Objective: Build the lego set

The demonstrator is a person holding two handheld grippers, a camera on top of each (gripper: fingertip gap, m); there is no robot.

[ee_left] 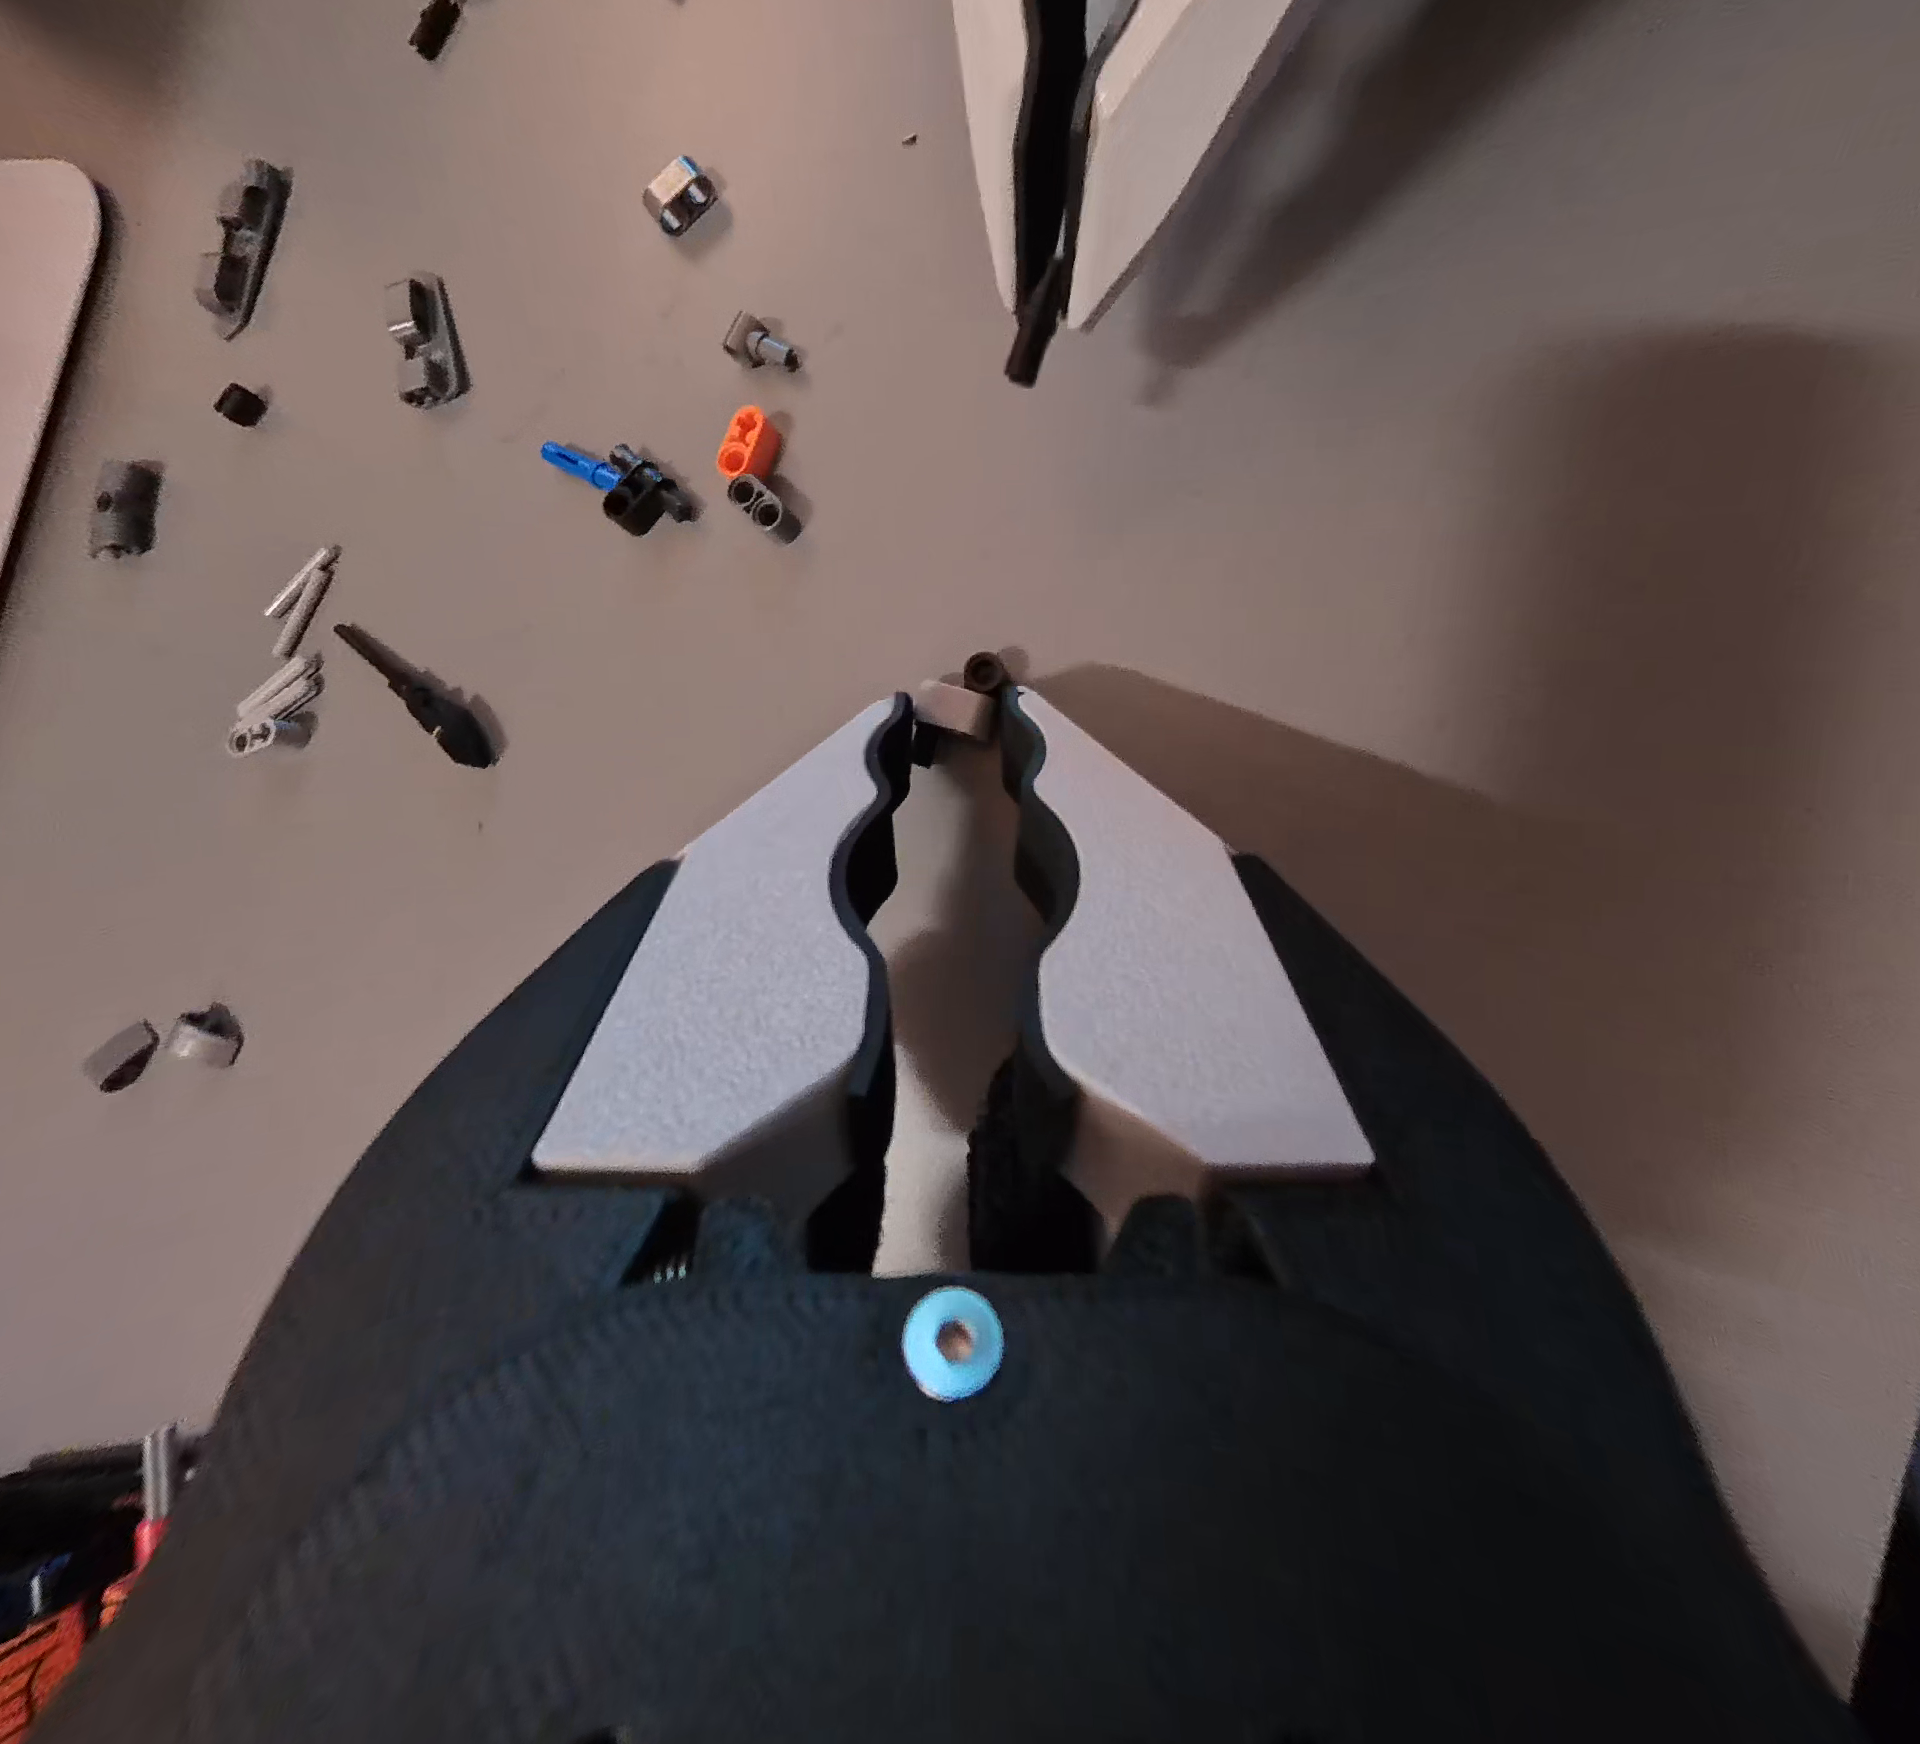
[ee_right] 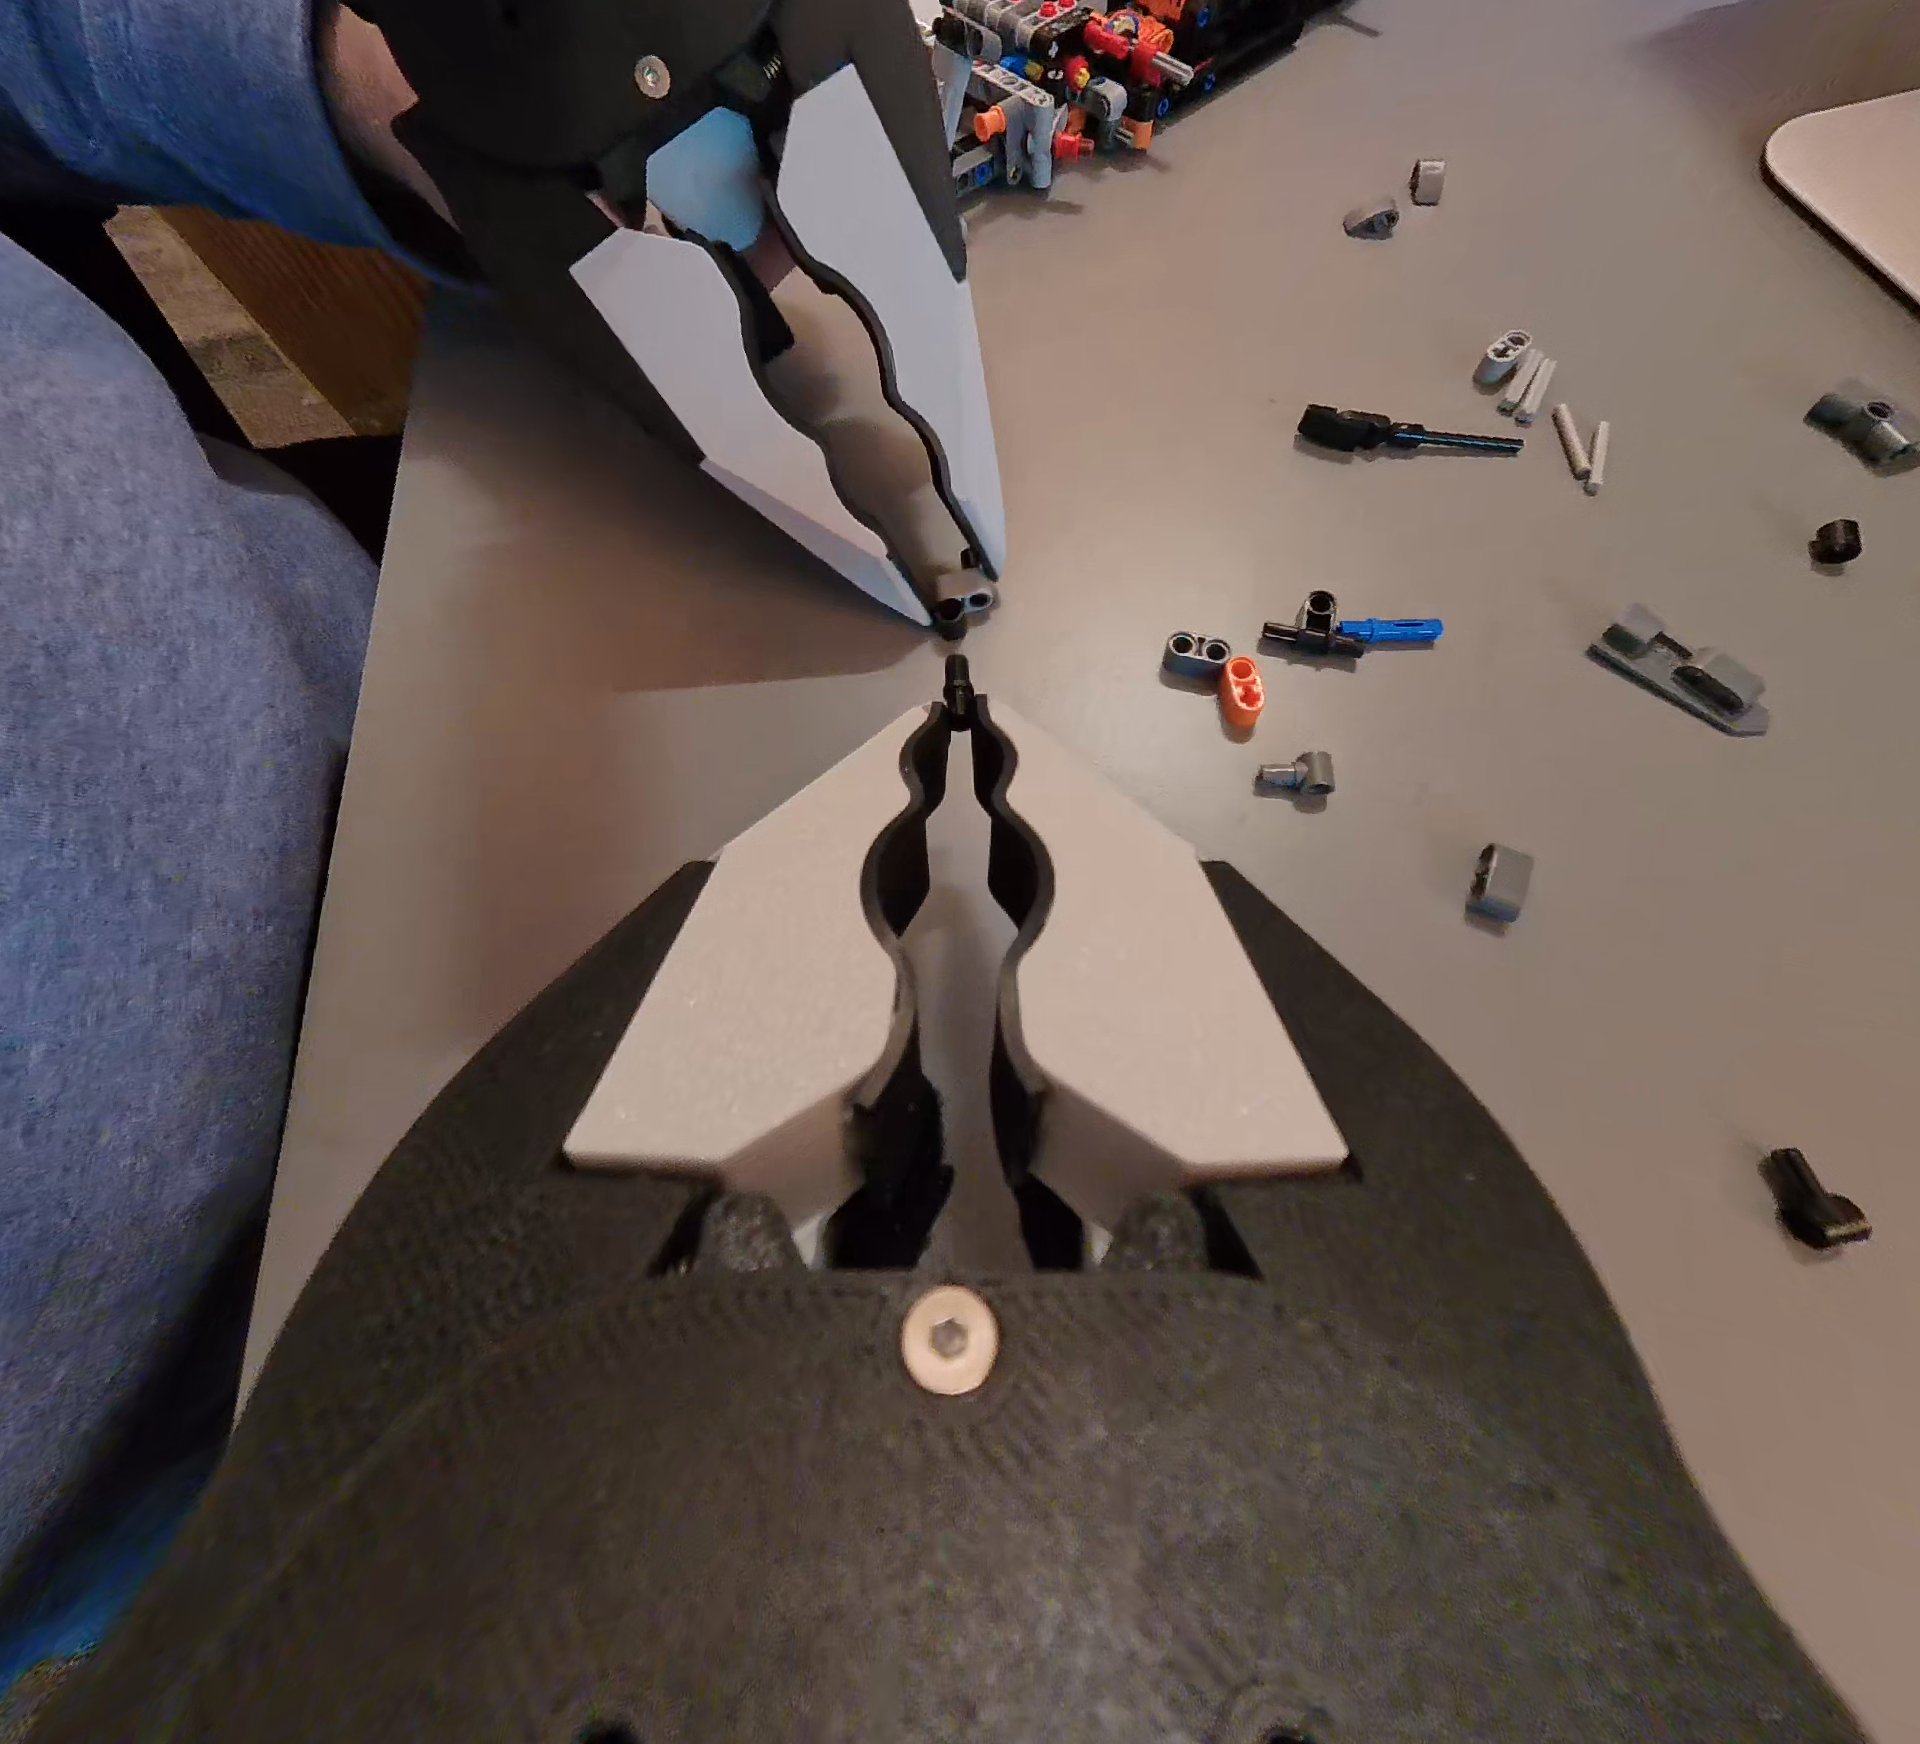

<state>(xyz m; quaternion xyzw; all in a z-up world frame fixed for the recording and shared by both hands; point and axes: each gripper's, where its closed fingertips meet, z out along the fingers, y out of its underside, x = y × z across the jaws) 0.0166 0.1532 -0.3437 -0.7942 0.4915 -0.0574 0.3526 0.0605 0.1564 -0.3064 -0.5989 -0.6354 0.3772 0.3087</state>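
My left gripper (ee_left: 956, 715) is shut on a small grey connector piece (ee_left: 954, 709) with a black holed end, held low over the grey table (ee_left: 1455, 655). It also shows in the right wrist view (ee_right: 961, 598), tips down by the table. My right gripper (ee_right: 961, 707) is shut on a small black pin (ee_right: 957, 688) that points at the left gripper's piece, a short gap away. The right gripper shows in the left wrist view (ee_left: 1039, 333) at the top, tilted down. The partly built orange, black and grey model (ee_right: 1153, 11) stands at the back.
Loose pieces lie scattered on the table: an orange connector (ee_right: 1242, 688), a blue pin with black joint (ee_right: 1351, 629), a black axle part (ee_right: 1392, 432), grey pins (ee_right: 1579, 442), grey panels (ee_right: 1678, 671). A pale board corner (ee_right: 1860, 188) lies at far right. A person's blue sleeve (ee_right: 156, 11) is at left. Tip to tip, the grippers are about 6 cm apart.
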